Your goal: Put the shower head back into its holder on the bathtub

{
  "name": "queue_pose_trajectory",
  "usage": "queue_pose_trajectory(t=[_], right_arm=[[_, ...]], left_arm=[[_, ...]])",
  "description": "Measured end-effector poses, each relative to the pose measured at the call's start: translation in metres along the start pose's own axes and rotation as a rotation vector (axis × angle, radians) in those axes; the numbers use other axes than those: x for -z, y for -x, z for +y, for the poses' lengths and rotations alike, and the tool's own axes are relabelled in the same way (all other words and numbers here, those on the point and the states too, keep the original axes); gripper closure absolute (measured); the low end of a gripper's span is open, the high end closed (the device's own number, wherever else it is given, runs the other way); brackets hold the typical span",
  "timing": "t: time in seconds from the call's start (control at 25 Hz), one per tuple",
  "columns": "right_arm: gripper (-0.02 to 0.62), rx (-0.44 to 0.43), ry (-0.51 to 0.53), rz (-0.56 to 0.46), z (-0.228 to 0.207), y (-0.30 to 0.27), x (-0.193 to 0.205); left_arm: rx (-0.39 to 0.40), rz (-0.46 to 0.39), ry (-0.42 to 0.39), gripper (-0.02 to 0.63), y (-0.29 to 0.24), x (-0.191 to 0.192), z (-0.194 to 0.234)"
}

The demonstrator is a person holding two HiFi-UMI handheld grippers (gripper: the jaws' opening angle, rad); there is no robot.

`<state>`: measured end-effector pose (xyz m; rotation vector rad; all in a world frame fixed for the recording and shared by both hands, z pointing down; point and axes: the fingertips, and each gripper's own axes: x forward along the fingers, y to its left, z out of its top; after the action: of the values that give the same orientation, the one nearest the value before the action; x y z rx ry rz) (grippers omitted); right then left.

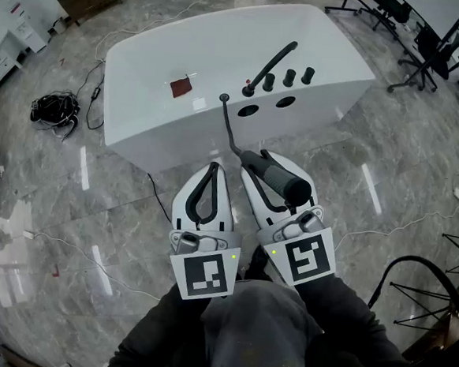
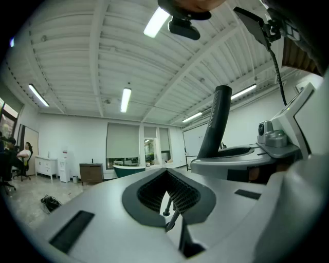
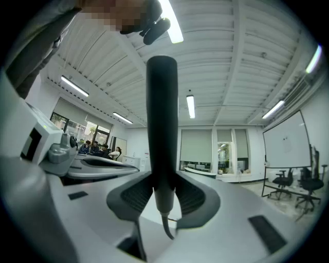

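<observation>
Head view: white bathtub (image 1: 157, 94) on grey marble floor (image 1: 69, 206). Hose (image 1: 230, 127) runs from tub deck to shower head (image 1: 281, 181), clamped in R gripper (image 1: 262, 167), just off the tub. L gripper (image 1: 211, 171) closed, empty.
L gripper view: strip-lit ceiling (image 2: 92, 61), far green tub (image 2: 127, 168).
R gripper view: whiteboard (image 3: 285, 149), office chairs (image 3: 295, 187).

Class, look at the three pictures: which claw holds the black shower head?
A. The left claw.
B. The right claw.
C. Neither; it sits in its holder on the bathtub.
B: the right claw is shut on the shower head; the left claw is closed on nothing.
</observation>
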<state>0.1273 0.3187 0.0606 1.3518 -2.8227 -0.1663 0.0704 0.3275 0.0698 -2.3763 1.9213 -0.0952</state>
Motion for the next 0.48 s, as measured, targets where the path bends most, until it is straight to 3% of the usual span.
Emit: queue_pose_trajectory(t=[0.48], right_arm=[[0.454,-0.001,-0.002,-0.007,-0.0009,0.0001,0.0021]], left_arm=[[-0.001,0.004,-0.001,0.604,0.0007,0.0022,-0.0015]])
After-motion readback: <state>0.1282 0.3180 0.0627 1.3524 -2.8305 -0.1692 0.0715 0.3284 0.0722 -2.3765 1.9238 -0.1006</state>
